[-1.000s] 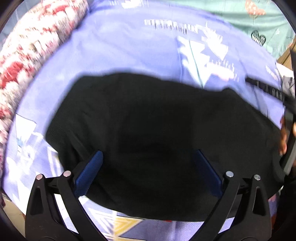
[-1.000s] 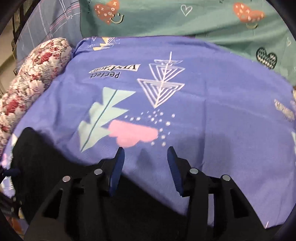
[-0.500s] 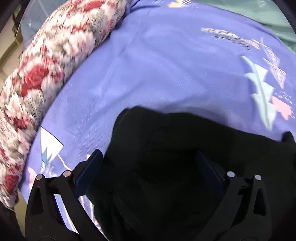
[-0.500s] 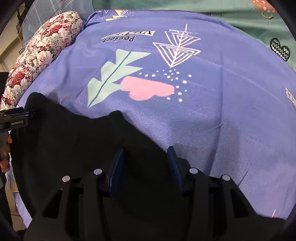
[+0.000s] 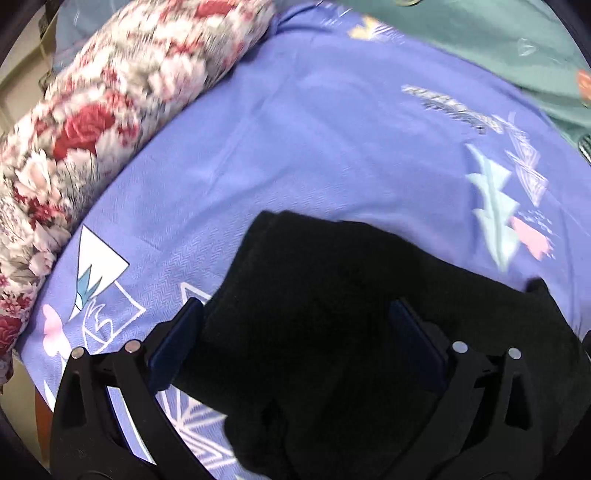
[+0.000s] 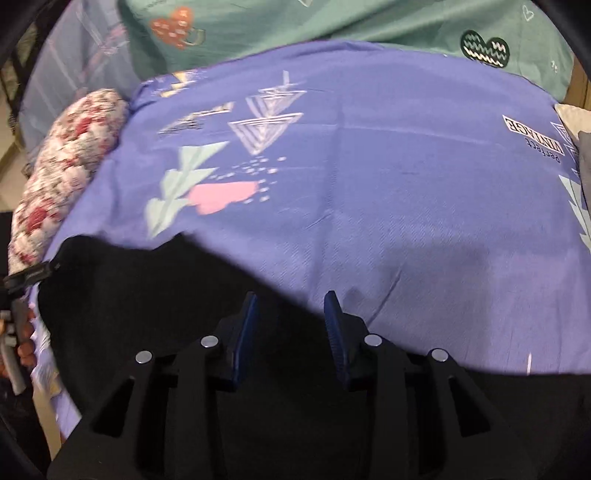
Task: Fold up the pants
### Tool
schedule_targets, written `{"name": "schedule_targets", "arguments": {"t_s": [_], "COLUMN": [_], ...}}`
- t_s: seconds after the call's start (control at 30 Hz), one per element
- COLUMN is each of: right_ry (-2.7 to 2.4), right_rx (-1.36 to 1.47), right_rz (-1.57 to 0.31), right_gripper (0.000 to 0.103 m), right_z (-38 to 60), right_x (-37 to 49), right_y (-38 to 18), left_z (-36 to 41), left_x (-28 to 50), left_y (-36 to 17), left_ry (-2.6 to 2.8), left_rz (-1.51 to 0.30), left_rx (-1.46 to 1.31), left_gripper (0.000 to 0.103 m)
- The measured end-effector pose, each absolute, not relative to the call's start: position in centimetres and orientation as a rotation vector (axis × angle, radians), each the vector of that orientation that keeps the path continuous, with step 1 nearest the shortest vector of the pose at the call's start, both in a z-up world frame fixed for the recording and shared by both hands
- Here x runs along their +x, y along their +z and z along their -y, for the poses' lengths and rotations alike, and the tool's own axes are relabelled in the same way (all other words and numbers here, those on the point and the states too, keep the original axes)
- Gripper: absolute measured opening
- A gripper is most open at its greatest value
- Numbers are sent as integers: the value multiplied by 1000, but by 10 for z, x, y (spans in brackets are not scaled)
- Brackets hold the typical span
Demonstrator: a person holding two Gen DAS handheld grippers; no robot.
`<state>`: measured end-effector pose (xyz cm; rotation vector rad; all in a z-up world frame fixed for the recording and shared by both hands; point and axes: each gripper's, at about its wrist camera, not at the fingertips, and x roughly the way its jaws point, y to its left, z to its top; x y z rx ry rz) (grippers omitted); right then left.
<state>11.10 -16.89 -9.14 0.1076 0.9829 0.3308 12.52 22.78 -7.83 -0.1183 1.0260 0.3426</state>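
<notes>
The black pants (image 5: 332, 314) lie folded on the purple patterned bedsheet (image 5: 314, 147). My left gripper (image 5: 295, 314) is open, its blue pads wide apart over the pants' left end, holding nothing. In the right wrist view the pants (image 6: 147, 295) fill the lower left. My right gripper (image 6: 290, 306) is open over the pants' far edge, with a narrower gap between its pads and nothing in it. The left gripper's tip (image 6: 26, 277) shows at the left edge there.
A rolled floral quilt (image 5: 92, 110) runs along the sheet's left side, also in the right wrist view (image 6: 62, 177). A green heart-print cover (image 6: 332, 22) lies behind the purple sheet (image 6: 406, 166). The bed's edge is at the lower left.
The left gripper's view has swung left, from centred over the pants to their left end and the quilt. The right gripper has shifted slightly along the pants' far edge. Both stay open.
</notes>
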Motion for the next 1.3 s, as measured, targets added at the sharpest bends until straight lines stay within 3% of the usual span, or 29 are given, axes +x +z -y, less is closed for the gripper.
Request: {"name": "schedule_targets", "arguments": {"t_s": [0.17, 0.3, 0.47, 0.6, 0.63, 0.7, 0.83, 1.0, 1.07, 1.13, 1.17, 1.23, 1.3], "right_ry": [305, 231, -185, -244, -139, 33, 125, -150, -268, -234, -247, -230, -79], "right_rx": [189, 440, 525, 449, 448, 427, 398, 391, 457, 658, 661, 598, 600], "right_rz": [-1088, -1075, -1004, -893, -885, -947, -1075, -1021, -994, -931, -917, -901, -894], "right_gripper": [42, 10, 12, 32, 41, 49, 49, 50, 38, 38, 39, 53, 57], "right_z": [223, 324, 428, 403, 383, 356, 350, 424, 461, 487, 488, 464, 428], "right_x": [90, 79, 50, 41, 42, 46, 42, 7, -8, -22, -26, -21, -1], "right_y": [-116, -130, -125, -107, -104, -108, -127, -123, -125, -126, -123, -115, -112], "left_z": [-234, -243, -246, -219, -206, -194, -176, -195, -215, -227, -233, -234, -226], "left_x": [129, 124, 123, 110, 105, 100, 90, 92, 91, 85, 83, 78, 74], "left_y": [-111, -113, -106, -84, -76, -70, -68, -94, -104, -104, -101, -94, -81], "left_ry": [386, 372, 394, 430, 415, 386, 328, 371, 415, 421, 419, 411, 380], "left_rz": [-1108, -1081, -1100, -1039, -1010, -980, -969, -1048, -1082, -1089, -1091, -1074, -1041], "left_rx": [-104, -157, -175, -71, -29, 28, 87, 61, 0, -74, -119, -141, -140], "left_gripper": [101, 101, 101, 101, 101, 101, 101, 101, 101, 101, 101, 101, 101]}}
